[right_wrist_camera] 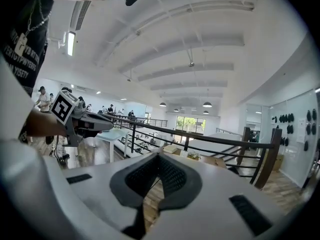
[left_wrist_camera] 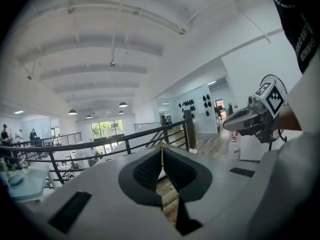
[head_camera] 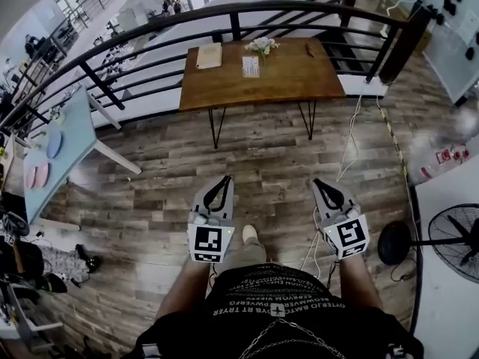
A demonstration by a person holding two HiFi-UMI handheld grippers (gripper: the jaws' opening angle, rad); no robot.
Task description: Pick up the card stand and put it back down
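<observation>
— What sort of place are we standing in?
— We take it for a large open-plan workspace, part office and part lab, and we're up on a mezzanine: a black railing (head_camera: 224, 12) runs along the edge, with a lower level showing past it.
— What else tells us so?
— We see a plank floor (head_camera: 172, 170), a wooden worktop (head_camera: 284, 77), a pale blue table (head_camera: 71, 137), a standing fan (head_camera: 456, 241), a white beamed ceiling (right_wrist_camera: 190, 49) with pendant lamps (right_wrist_camera: 207, 104), and people (right_wrist_camera: 44, 99) standing farther off.
</observation>
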